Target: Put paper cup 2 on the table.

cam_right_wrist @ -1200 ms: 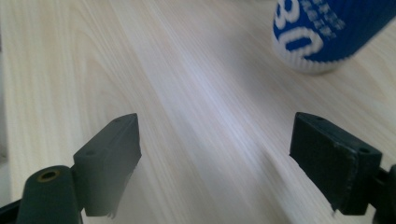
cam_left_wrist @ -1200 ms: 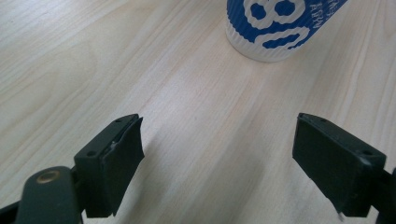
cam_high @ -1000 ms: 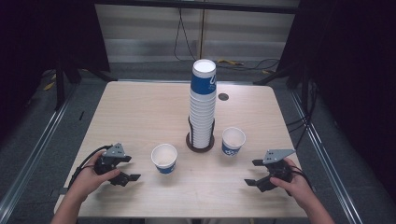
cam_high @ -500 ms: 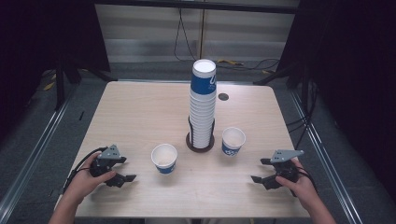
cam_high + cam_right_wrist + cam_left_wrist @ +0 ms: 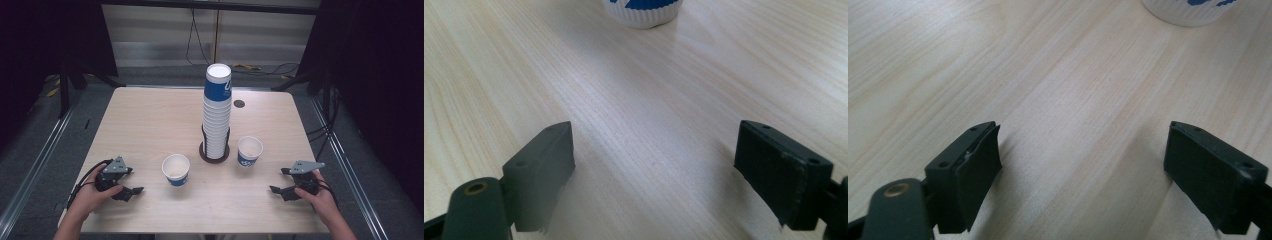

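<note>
A tall stack of blue-and-white paper cups [image 5: 217,115] stands in a dark round holder [image 5: 204,150] at the table's middle. One single cup [image 5: 176,169] stands upright left of it and another [image 5: 249,150] right of it. My left gripper [image 5: 134,180] rests near the front left, well left of the left cup. It is open and its jaws have just been opening, with nothing between them. In the left gripper view, the left gripper [image 5: 1083,170] frames bare wood, with a cup's base [image 5: 1188,12] ahead. My right gripper [image 5: 279,180] is open and empty at the front right; the right gripper [image 5: 654,170] faces a cup's base [image 5: 644,12].
The light wooden table [image 5: 150,120] has a small dark round hole [image 5: 239,104] behind the stack. Cables trail on the grey floor [image 5: 165,75] beyond the far edge. Metal rails [image 5: 35,165] run along both sides of the table.
My right gripper has shifted a little to the right and lower, away from the right cup. The left gripper drifted slightly left. The cups have not moved.
</note>
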A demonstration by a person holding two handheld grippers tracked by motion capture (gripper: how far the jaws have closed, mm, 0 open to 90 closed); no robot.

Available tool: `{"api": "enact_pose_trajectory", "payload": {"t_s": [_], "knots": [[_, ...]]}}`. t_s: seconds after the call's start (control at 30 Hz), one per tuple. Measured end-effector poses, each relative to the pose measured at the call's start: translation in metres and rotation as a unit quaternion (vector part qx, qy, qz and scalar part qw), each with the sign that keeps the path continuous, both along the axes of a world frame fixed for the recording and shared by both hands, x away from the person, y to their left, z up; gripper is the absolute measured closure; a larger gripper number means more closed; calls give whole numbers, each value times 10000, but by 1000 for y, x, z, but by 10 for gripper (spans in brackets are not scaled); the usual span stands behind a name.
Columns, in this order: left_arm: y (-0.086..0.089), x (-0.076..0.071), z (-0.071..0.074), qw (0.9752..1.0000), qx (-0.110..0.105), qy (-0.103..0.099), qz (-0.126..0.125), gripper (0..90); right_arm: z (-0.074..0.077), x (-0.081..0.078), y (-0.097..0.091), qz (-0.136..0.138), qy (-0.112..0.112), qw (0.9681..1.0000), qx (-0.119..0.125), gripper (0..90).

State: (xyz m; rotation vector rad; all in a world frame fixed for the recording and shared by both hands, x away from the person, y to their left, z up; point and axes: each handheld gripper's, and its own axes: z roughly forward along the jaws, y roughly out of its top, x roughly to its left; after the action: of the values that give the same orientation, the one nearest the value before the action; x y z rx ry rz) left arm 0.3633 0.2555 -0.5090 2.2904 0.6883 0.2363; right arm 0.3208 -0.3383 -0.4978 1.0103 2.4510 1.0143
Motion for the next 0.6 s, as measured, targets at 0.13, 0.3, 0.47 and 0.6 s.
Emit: {"api": "enact_pose_trajectory", "payload": {"t_s": [0.13,0.3,0.47,0.6], "knots": [[1,1,-3,9999,-43,-49,108,77,-2,1,0,31,3,10000,36,135],[2,2,-8,9996,-170,-102,202,0,-2,2,0,4,43,10000,39,123],[2,2,-8,9996,-162,-100,211,0,-2,2,0,-4,44,10000,37,120],[2,2,-8,9996,-171,-106,215,0,-2,2,0,-7,45,10000,36,119]]}}
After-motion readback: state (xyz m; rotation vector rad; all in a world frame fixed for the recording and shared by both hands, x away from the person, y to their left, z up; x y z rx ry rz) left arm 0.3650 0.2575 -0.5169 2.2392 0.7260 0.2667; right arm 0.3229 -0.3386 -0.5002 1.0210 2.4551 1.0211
